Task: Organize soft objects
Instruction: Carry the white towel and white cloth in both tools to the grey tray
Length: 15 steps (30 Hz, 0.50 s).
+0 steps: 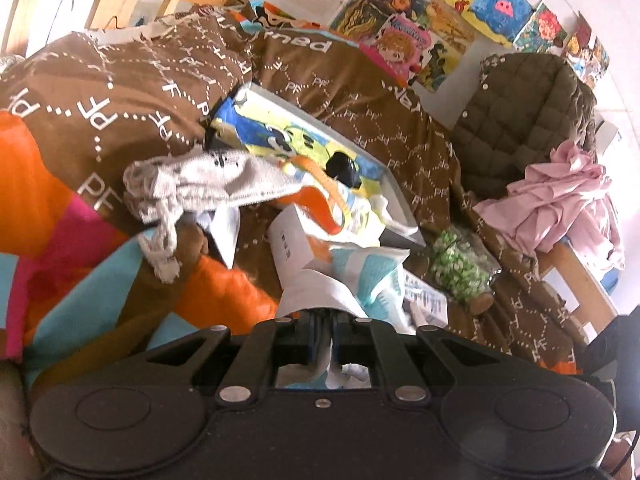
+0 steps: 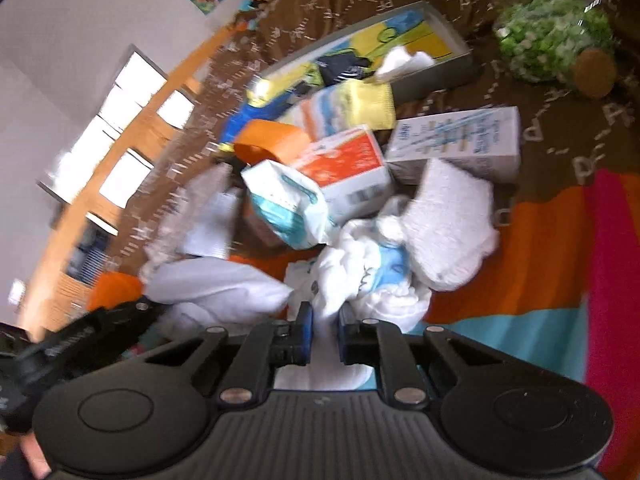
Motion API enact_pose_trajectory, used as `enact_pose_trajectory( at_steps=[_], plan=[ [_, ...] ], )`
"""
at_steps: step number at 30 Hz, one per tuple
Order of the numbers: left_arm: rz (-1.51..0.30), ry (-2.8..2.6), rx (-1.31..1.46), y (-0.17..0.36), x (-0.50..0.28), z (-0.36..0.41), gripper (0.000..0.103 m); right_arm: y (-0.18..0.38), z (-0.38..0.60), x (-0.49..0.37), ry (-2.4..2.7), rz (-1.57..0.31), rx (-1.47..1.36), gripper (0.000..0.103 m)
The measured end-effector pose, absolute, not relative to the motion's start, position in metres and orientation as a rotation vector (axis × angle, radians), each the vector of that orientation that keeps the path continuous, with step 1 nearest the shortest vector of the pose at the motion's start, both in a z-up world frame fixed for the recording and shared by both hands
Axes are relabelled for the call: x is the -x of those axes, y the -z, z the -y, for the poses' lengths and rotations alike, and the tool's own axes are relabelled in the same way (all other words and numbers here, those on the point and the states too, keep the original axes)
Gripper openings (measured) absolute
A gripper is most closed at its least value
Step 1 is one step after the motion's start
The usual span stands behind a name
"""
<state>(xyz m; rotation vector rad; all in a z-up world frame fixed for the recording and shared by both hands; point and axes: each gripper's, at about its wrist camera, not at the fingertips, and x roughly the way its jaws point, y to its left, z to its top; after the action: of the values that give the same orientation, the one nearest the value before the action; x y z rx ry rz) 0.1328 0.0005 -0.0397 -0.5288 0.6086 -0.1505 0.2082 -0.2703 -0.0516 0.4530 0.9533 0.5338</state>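
White cloth (image 2: 360, 276) bunched on orange blanket (image 2: 500, 276), right gripper (image 2: 323, 322) jaws narrow, pinching fold. Left gripper (image 1: 322, 318) clamped on white-teal pack (image 1: 352, 276), probably wipes. Left view only: grey sock (image 1: 208, 184), pink garment (image 1: 568, 204), green jacket (image 1: 520, 116). Right view blurred; boxes (image 2: 348, 164) crowd beyond cloth.

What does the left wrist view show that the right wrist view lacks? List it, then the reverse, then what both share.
Only the left wrist view: a green quilted jacket, pink cloth, a grey sock and the left gripper shut on white fabric.

Only the right wrist view: a white towel, wooden slats and the right gripper pinching a white garment.

Both: the brown blanket, the picture box, the green jar and the orange carton.
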Motion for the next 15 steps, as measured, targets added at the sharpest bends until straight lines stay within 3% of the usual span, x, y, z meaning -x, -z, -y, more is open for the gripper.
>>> enact_pose_trajectory(
  at_steps=[15],
  plan=[
    [-0.473,0.166,0.511,-0.005,-0.126,0.001,0.007,0.027,0.287,-0.199,-0.586,-0.753,-0.562,0.010]
  ],
)
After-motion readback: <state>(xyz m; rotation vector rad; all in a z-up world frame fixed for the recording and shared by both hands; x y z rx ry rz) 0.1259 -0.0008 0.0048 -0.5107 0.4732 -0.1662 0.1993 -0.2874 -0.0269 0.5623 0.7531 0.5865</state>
